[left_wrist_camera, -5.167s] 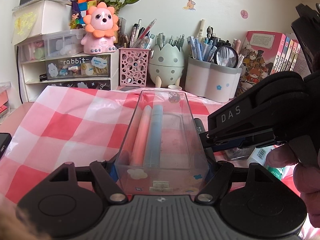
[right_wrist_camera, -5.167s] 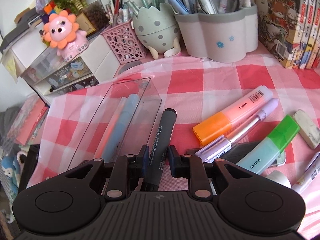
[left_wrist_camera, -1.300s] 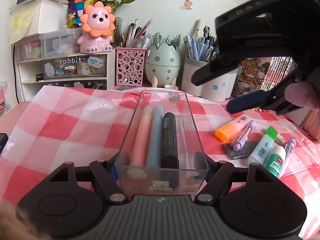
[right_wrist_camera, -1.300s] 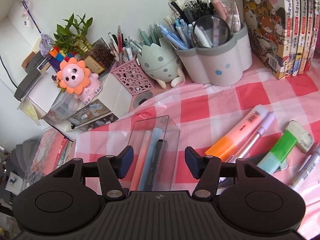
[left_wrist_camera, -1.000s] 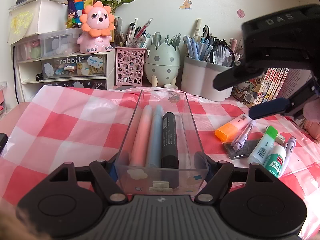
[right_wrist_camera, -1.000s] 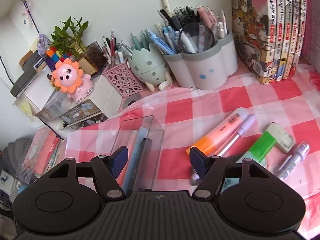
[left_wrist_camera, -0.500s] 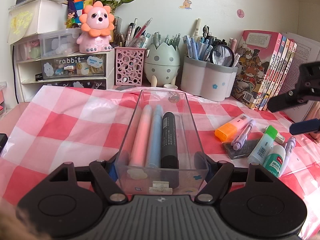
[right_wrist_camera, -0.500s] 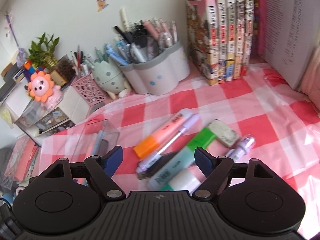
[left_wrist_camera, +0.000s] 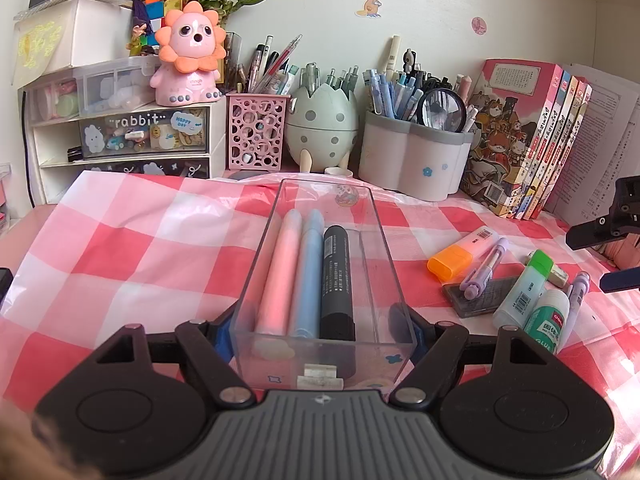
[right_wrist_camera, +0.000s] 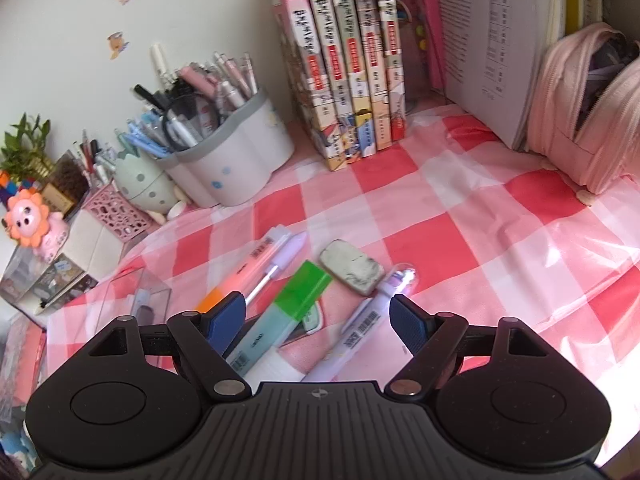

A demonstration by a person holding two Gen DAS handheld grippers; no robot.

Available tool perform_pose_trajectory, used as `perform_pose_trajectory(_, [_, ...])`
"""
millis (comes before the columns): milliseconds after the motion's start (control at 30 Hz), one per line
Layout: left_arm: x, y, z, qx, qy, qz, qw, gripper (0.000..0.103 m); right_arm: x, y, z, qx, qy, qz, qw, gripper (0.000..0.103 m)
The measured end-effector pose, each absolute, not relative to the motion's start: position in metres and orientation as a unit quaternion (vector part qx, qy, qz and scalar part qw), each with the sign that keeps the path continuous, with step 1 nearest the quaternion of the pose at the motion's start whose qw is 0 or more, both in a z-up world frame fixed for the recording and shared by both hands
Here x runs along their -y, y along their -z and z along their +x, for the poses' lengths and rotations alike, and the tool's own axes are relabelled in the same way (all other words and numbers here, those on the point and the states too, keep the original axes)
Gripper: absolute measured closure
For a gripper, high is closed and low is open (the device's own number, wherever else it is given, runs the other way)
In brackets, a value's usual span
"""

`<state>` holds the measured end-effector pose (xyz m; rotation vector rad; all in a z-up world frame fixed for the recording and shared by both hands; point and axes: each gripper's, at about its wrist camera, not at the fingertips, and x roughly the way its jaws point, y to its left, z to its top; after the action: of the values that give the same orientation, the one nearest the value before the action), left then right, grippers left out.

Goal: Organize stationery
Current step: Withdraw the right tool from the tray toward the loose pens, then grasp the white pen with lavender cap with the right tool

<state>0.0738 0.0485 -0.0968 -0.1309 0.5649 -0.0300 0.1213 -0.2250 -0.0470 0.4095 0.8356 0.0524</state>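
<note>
My left gripper is shut on the near end of a clear plastic box resting on the checked cloth. In the box a pink marker, a blue marker and a black marker lie side by side. My right gripper stands open and empty just above a green highlighter and a white pen. Beside them lie an orange highlighter, a purple pen and an eraser. The left wrist view shows the right gripper at its right edge, next to a glue bottle.
Along the back wall stand a grey pen holder, an egg-shaped holder, a pink mesh cup and a drawer unit. A row of books and a pink pencil pouch stand at the right.
The black marker went from my right gripper into the box. Since then the right gripper has opened wider and swung right and down over the loose pens. My left gripper has kept still.
</note>
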Motion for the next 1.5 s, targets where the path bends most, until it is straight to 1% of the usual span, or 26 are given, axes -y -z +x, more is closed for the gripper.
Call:
perform_pose_trajectory(167, [-0.048, 0.097, 0.074, -0.278, 0.015, -0.065, 0.958, 0.052, 0.233, 0.054, 0.123, -0.406, 0.002, 0.198, 0.892, 0.027])
perform_pose_trajectory(333, [-0.048, 0.097, 0.074, -0.278, 0.015, -0.065, 0.958, 0.052, 0.234, 0.058, 0.123, -0.403, 0.005, 0.207, 0.892, 0.038])
perform_pose_trajectory(400, [-0.048, 0.097, 0.074, -0.278, 0.015, -0.064, 0.958, 0.052, 0.234, 0.056, 0.123, -0.398, 0.002, 0.209, 0.893, 0.040])
perform_pose_trajectory(633, [-0.048, 0.097, 0.074, -0.278, 0.015, -0.064, 0.958, 0.052, 0.225, 0.057, 0.126, -0.401, -0.024, 0.213, 0.891, 0.047])
perform_pose_trajectory(767, [-0.048, 0.097, 0.074, -0.278, 0.014, -0.064, 0.958, 0.052, 0.221, 0.057, 0.126, -0.401, -0.027, 0.213, 0.891, 0.048])
perform_pose_trajectory(833, [-0.048, 0.097, 0.074, -0.278, 0.014, -0.064, 0.958, 0.052, 0.218, 0.057, 0.127, -0.402, -0.032, 0.216, 0.889, 0.051])
perform_pose_trajectory(1267, [-0.049, 0.097, 0.074, -0.279, 0.015, -0.065, 0.958, 0.052, 0.184, 0.066, 0.143, -0.421, -0.050, 0.197, 0.884, 0.052])
perform_pose_trajectory(1500, [-0.048, 0.097, 0.074, -0.278, 0.015, -0.065, 0.958, 0.052, 0.197, 0.061, 0.135, -0.417, -0.036, 0.198, 0.886, 0.052])
